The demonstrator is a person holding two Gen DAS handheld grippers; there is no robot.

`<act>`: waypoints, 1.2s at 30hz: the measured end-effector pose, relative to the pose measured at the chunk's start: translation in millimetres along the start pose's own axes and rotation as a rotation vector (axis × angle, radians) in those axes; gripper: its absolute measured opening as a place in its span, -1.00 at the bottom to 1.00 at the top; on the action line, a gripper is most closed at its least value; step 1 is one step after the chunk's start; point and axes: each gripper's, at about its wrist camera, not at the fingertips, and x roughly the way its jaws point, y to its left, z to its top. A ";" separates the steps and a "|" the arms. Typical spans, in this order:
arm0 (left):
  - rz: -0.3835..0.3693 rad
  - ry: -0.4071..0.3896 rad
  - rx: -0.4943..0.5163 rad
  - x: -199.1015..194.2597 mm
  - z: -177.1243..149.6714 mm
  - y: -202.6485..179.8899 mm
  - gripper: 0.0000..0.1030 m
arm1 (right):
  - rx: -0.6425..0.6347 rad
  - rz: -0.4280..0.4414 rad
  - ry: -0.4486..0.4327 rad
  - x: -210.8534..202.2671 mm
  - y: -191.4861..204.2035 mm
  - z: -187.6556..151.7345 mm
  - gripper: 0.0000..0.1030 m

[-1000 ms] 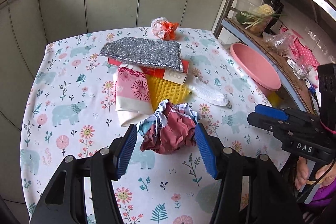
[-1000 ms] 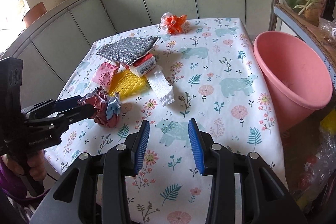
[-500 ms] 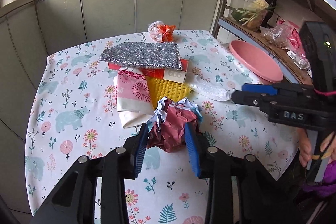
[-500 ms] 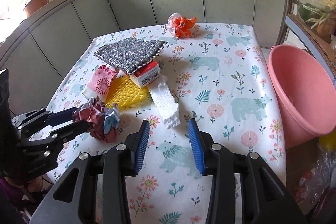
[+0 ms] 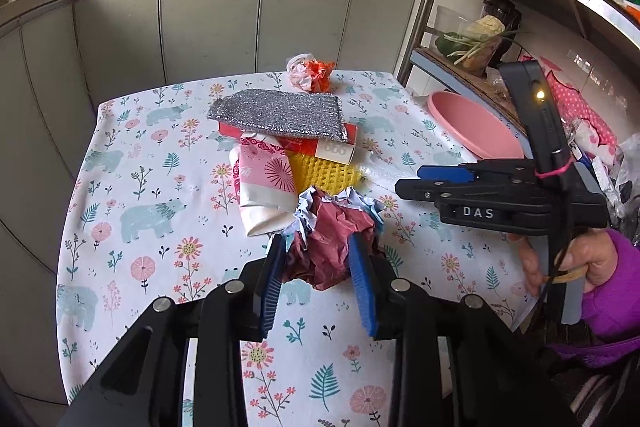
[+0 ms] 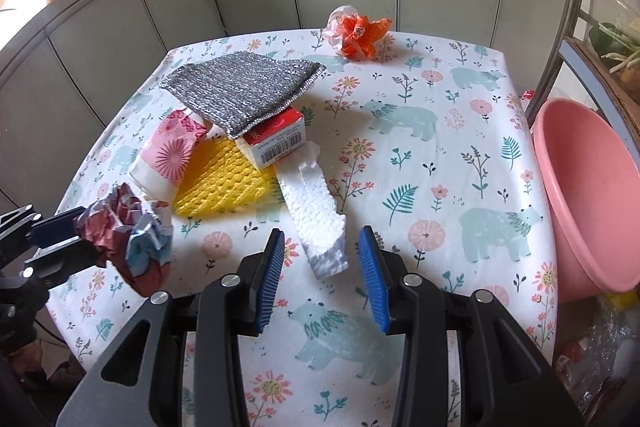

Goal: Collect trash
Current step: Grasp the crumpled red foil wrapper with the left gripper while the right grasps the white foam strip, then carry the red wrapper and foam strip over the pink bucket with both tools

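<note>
"DAS" on right tongs (image 5: 424, 179) body; box (image 6: 276, 141) barcode digits seemingly unreadable.

Left tool (image 5: 318, 267) has just closed clamped; right tool (image 6: 322, 259) stands parted.

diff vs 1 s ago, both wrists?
Left hand-held gripper has just closed its jaws onto the crumpled paper ball. Right hand-held gripper advanced, open, to straddle the foam strip's near end. Silver scouring cloth and pink basin unmoved.
</note>
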 end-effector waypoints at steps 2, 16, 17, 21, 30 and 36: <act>0.001 0.000 -0.004 -0.5 -0.8 0.2 -0.39 | -0.007 -0.006 -0.009 0.3 -0.2 -0.2 -0.23; 0.010 -0.003 -0.015 -4.1 0.0 1.1 -0.39 | -0.017 0.032 -0.024 -17.2 -2.6 -10.2 -0.61; 0.009 -0.005 -0.015 -4.5 0.2 0.6 -0.39 | -0.010 0.031 -0.026 -20.1 -3.6 -12.0 -0.61; 0.003 -0.006 -0.008 -4.1 1.0 -2.1 -0.39 | 0.014 0.035 -0.043 -37.2 -8.5 -22.3 -0.61; -0.012 -0.015 0.020 -5.3 4.1 -14.4 -0.39 | 0.056 0.023 -0.105 -77.1 -17.2 -43.0 -0.61; -0.017 -0.033 0.023 -7.1 12.5 -20.6 -0.39 | 0.097 -0.002 -0.145 -96.8 -28.5 -51.2 -0.61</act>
